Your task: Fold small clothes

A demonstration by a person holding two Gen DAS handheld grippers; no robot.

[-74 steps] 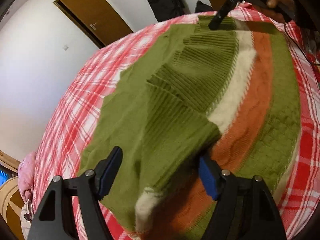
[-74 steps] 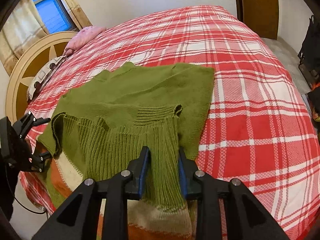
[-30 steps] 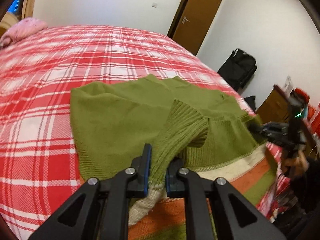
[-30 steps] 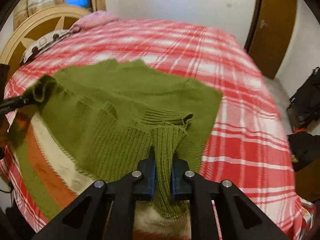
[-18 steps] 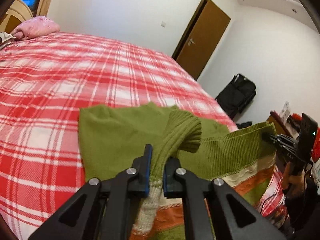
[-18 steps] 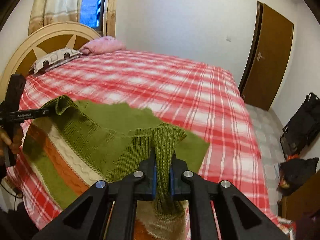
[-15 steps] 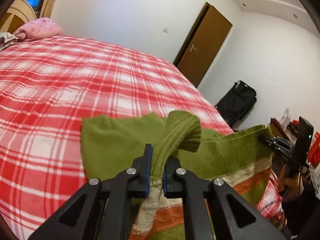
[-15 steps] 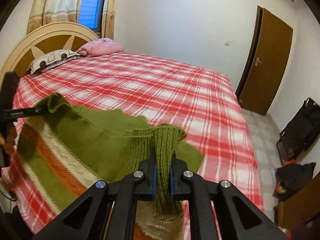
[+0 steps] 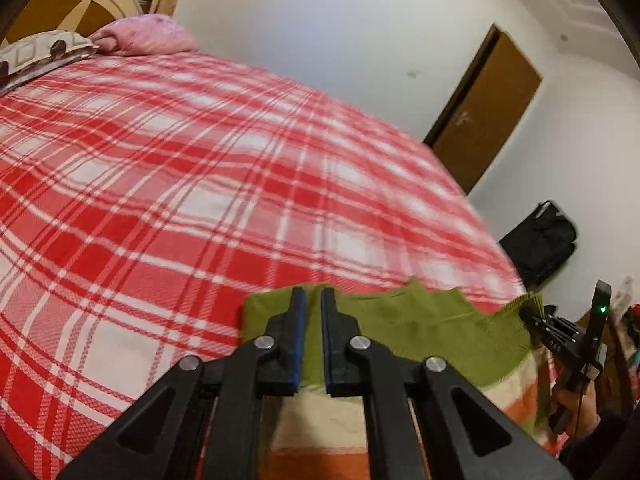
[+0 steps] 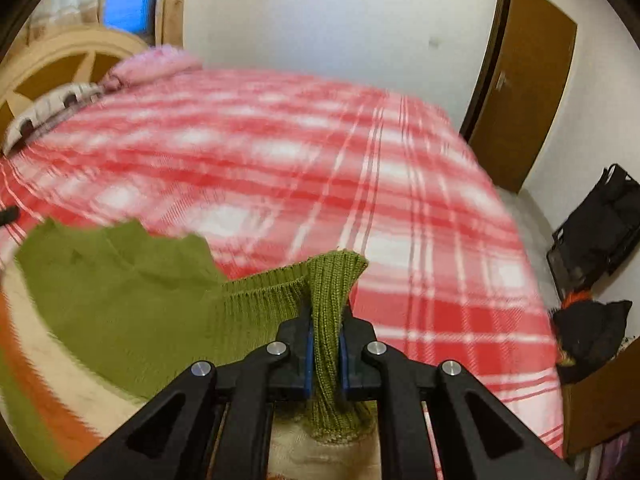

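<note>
Right gripper (image 10: 324,340) fingers clench the green sweater (image 10: 132,300) hem at lower centre; left gripper (image 9: 312,332) fingers are closed with nothing between them.

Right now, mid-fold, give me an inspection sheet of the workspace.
Surface: red plaid bedspread, blurred.
Job's things: green striped sweater, ribbed hem held up off the bed.
Clutter: pink pillow and patterned pillow by the headboard.
Grippers: left hand-held gripper shut, grip on cloth unclear; right hand-held gripper shut on the hem.
Cables: thin dark lead seems to hang under the right one.
Surroundings: brown door, black bag.
</note>
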